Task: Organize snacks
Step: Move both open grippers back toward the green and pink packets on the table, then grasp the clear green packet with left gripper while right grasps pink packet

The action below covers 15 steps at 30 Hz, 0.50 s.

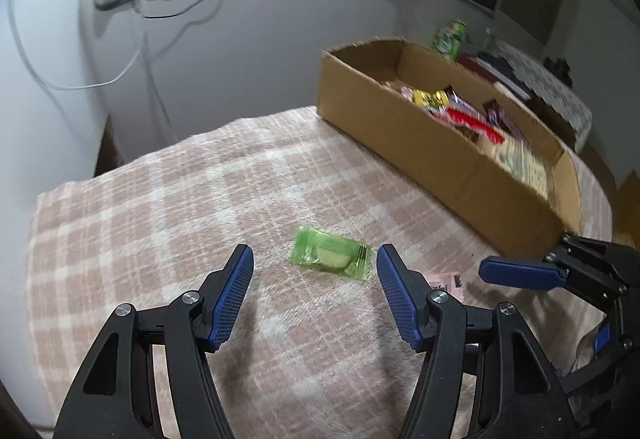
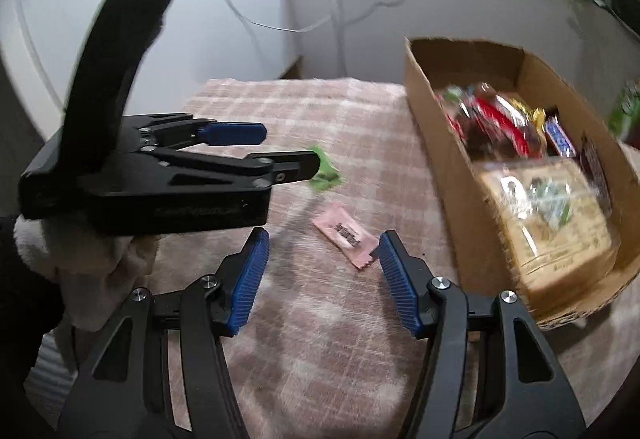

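A green snack packet (image 1: 332, 259) lies flat on the pink checked cloth (image 1: 160, 199), just ahead of my left gripper (image 1: 314, 253). That gripper is open and its blue pads stand apart from the packet on both sides. A pink packet (image 2: 346, 239) lies in front of my right gripper (image 2: 324, 235), which is open too; the packet's near corner is close to the right pad. The left gripper (image 2: 291, 147) half covers the green packet (image 2: 326, 175) in the right wrist view. A long cardboard box (image 1: 400, 127) holds several wrapped snacks (image 1: 468, 115).
The box (image 2: 440, 159) runs along the right side of the cloth. A green can (image 1: 450, 35) stands behind it. Cables hang down the white wall (image 1: 140, 51). A hand in a fluffy pale sleeve (image 2: 80, 259) holds the left gripper. The cloth ends at the far-left table edge.
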{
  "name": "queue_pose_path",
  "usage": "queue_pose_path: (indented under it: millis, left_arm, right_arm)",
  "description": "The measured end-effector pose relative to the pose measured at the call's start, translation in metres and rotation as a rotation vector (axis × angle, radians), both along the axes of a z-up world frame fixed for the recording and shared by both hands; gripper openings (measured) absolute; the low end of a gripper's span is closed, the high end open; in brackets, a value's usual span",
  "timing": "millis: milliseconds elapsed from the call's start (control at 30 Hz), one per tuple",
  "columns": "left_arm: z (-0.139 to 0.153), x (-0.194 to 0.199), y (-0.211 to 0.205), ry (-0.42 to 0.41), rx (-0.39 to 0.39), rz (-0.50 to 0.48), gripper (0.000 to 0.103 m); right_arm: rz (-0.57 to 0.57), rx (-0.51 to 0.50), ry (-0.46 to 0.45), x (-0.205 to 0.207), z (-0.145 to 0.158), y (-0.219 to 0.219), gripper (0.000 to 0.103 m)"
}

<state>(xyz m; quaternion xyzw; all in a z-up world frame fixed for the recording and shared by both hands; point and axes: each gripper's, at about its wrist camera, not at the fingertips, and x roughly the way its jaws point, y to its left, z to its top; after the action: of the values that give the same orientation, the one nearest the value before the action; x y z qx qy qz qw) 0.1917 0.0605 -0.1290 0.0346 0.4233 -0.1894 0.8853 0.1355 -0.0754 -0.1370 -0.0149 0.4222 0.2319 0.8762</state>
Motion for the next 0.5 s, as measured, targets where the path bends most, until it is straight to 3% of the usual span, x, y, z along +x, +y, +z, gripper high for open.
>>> queue_pose_path:
  millis: [133,367,500]
  left_arm:
    - [-0.01,0.01,-0.006,0.018,0.001,-0.058,0.063]
    - [-0.014,0.017,-0.016,0.01,0.03,-0.125,0.063]
    - [-0.014,0.016,-0.014,0.001,0.025,-0.121,0.047]
  right_arm:
    - [-0.089,-0.029,0.01,0.004,-0.009,0.004,0.06]
    - [-0.137,-0.103,0.018,0.015,-0.018,0.015,0.06]
    - [-0.143,-0.157,0.008,0.02,-0.02,0.024,0.06]
